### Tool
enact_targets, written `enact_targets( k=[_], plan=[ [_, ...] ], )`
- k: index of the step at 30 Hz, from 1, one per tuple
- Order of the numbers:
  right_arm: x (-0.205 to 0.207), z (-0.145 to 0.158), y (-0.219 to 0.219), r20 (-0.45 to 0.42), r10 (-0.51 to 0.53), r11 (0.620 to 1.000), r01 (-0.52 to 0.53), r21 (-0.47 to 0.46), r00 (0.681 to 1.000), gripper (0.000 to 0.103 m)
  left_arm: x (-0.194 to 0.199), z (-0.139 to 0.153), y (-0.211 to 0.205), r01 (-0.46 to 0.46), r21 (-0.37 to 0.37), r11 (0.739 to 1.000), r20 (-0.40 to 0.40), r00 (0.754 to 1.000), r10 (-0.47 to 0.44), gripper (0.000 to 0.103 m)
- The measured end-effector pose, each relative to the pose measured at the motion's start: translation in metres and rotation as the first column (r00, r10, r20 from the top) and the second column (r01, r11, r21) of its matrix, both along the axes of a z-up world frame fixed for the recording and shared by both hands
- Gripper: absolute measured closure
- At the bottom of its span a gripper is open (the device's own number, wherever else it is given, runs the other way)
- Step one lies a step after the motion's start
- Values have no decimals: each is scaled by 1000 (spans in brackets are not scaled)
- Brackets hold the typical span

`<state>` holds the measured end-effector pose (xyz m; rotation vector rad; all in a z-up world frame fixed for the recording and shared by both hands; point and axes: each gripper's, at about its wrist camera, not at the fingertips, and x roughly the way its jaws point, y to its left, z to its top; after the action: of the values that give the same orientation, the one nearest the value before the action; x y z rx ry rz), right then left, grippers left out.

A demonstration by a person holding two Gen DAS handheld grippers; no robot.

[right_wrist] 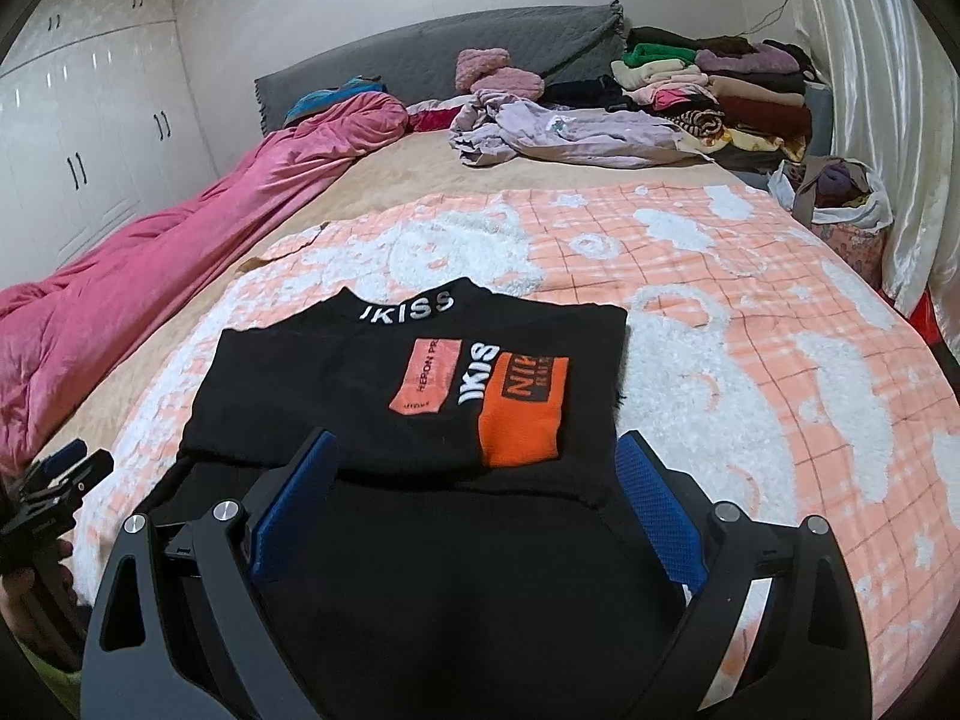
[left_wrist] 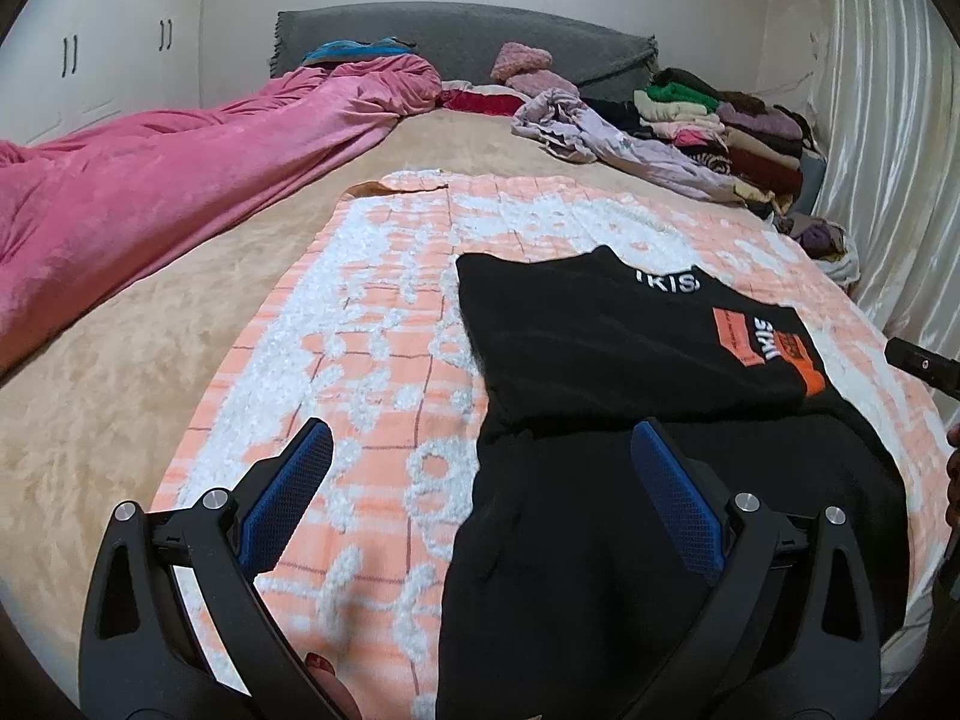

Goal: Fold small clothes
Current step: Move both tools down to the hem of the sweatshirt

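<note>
Both sets of jaws stand wide and hold nothing. The left gripper (left_wrist: 480, 462) hovers over the near left edge of a black sweater (right_wrist: 414, 372), with one blue pad above the blanket and the other above the black cloth. The right gripper (right_wrist: 474, 474) hangs over the near middle of the same sweater, its pads spread to either side of the dark fabric.

That sweater lies on a peach and white checked blanket (right_wrist: 750, 324) spread over the bed (left_wrist: 150, 330). Its upper part is folded down onto the lower part, so the collar with white letters faces away from the cameras, and a pink patch and an orange patch (right_wrist: 522, 414) show on the chest. The lower part lies flat and plain black next to the grippers.

A pink quilt (left_wrist: 150, 180) is bunched along the left side of the bed. At the far end, against a grey headboard (right_wrist: 420, 66), sit a crumpled lilac garment (right_wrist: 564, 132) and a stack of folded clothes (right_wrist: 720, 90). A bag (right_wrist: 840, 192) of clothes stands at the right edge by a pale curtain (right_wrist: 870, 60). White wardrobe doors (right_wrist: 90, 138) line the left wall.
</note>
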<state>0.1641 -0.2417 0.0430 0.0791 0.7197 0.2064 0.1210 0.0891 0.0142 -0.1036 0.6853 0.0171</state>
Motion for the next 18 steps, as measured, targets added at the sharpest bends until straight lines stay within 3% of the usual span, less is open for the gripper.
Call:
enact_targets(
  k=[18],
  plan=[
    [-38,-9,-18,-25,24,1000,-25,-18,999,10,-29,-6,-13,22,43,999,-69,997,-19,10]
  ],
)
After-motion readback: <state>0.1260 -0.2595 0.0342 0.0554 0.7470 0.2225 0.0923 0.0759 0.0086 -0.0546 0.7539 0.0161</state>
